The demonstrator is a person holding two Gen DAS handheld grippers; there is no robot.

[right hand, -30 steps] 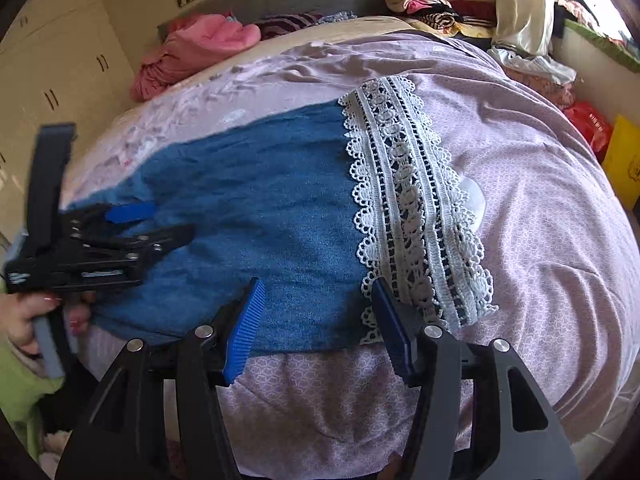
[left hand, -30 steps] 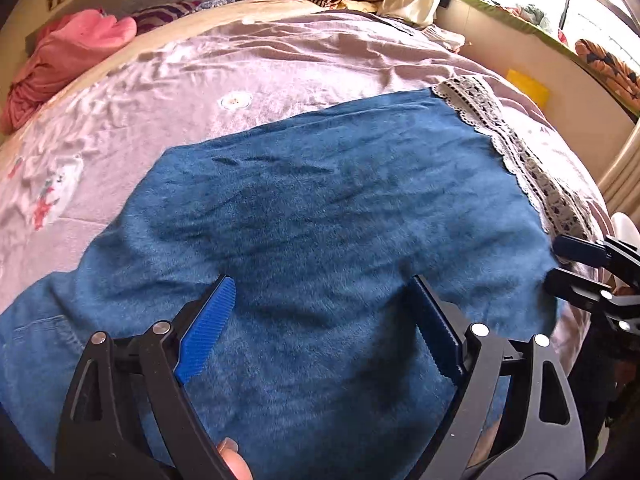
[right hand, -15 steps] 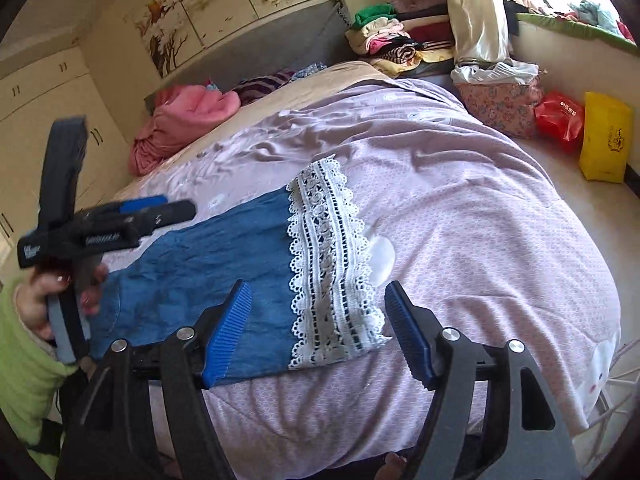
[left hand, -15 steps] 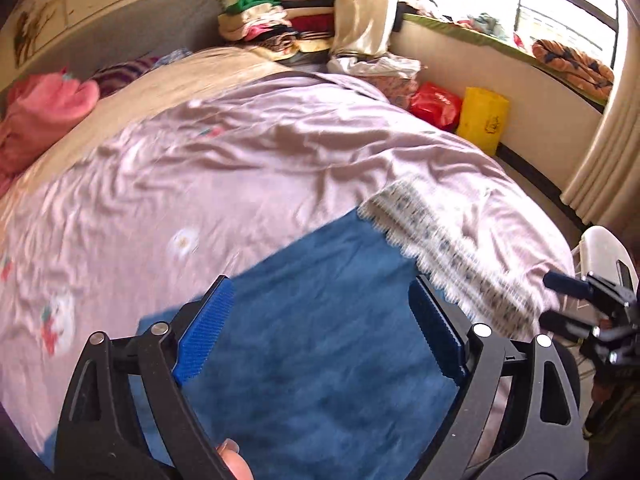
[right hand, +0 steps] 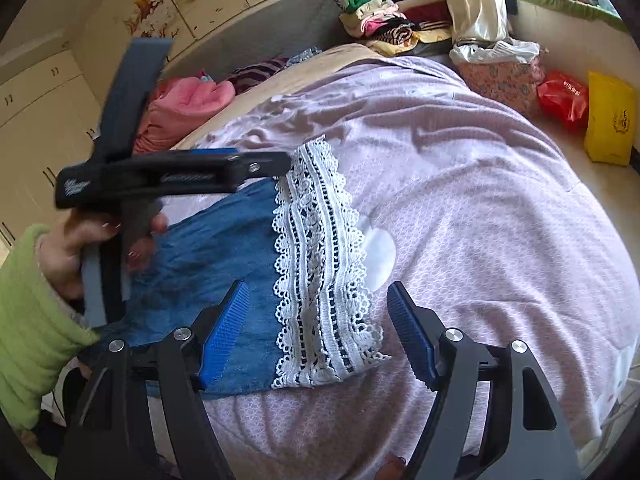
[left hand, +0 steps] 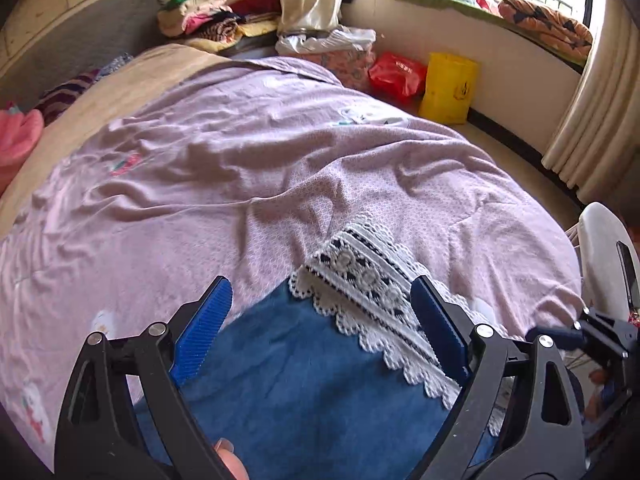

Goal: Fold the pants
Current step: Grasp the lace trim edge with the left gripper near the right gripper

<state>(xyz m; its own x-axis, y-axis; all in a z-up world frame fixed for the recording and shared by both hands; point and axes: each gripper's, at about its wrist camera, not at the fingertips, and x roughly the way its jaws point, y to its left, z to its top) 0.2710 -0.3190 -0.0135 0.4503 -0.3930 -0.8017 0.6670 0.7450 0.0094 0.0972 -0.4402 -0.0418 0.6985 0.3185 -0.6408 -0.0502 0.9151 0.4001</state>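
Note:
Blue denim pants (left hand: 320, 392) with a white lace hem (left hand: 372, 284) lie flat on the pink bedspread (left hand: 240, 160). My left gripper (left hand: 320, 332) is open and empty, held above the pants near the lace hem. My right gripper (right hand: 320, 332) is open and empty, above the near edge of the lace hem (right hand: 320, 264) and the denim (right hand: 224, 240). The left gripper also shows in the right wrist view (right hand: 256, 168), raised above the pants, held by a hand in a green sleeve. The right gripper shows at the right edge of the left wrist view (left hand: 560, 336).
A pink garment (right hand: 184, 108) and a striped one lie near the grey headboard (right hand: 260, 36). Folded clothes are piled at the bed's far corner (left hand: 204, 16). A red bag (left hand: 396, 76) and a yellow bag (left hand: 448, 88) stand on the floor by the window wall. A white chair (left hand: 604, 256) stands right.
Both grippers have lifted and pulled back from the pants. The left gripper has swung right, from over the denim middle towards the lace hem. Both stayed open.

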